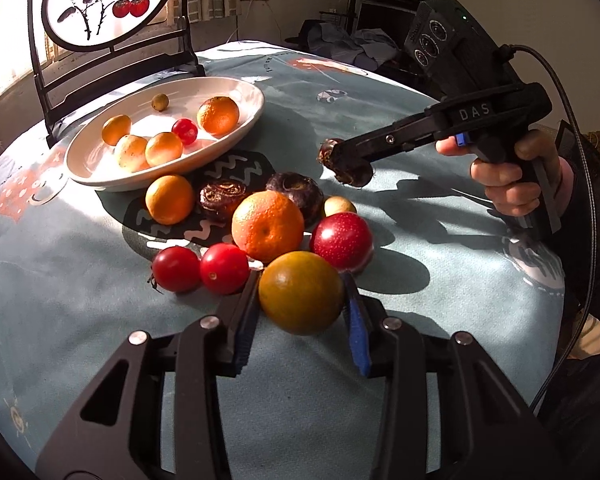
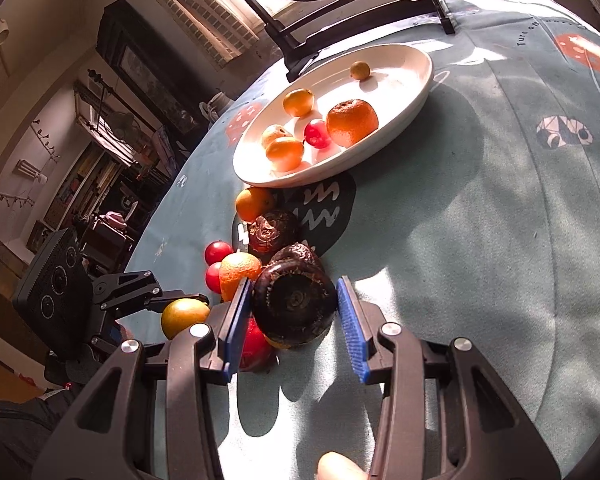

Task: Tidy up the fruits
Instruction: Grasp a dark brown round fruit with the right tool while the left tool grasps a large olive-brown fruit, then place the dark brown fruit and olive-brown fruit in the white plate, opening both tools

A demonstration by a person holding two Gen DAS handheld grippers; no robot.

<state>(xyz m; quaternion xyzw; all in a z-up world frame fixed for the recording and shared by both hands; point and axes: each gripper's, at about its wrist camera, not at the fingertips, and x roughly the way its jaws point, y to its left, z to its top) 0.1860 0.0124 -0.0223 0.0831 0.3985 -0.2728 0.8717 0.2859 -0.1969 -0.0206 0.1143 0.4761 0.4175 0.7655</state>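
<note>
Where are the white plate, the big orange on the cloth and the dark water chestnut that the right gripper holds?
white plate (image 1: pixel 85 168): left wrist view, bare near rim.
big orange (image 1: pixel 267 226): left wrist view, middle of its peel.
dark water chestnut (image 2: pixel 294 304): right wrist view, centre of its flat face, between the fingers.

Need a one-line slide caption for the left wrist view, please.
Left gripper clasps a green-orange citrus while the right gripper lifts a dark water chestnut toward the white plate.

Left gripper (image 1: pixel 302 300) and right gripper (image 2: pixel 294 312) both raised, fingers clamped, forward-pointing.
</note>
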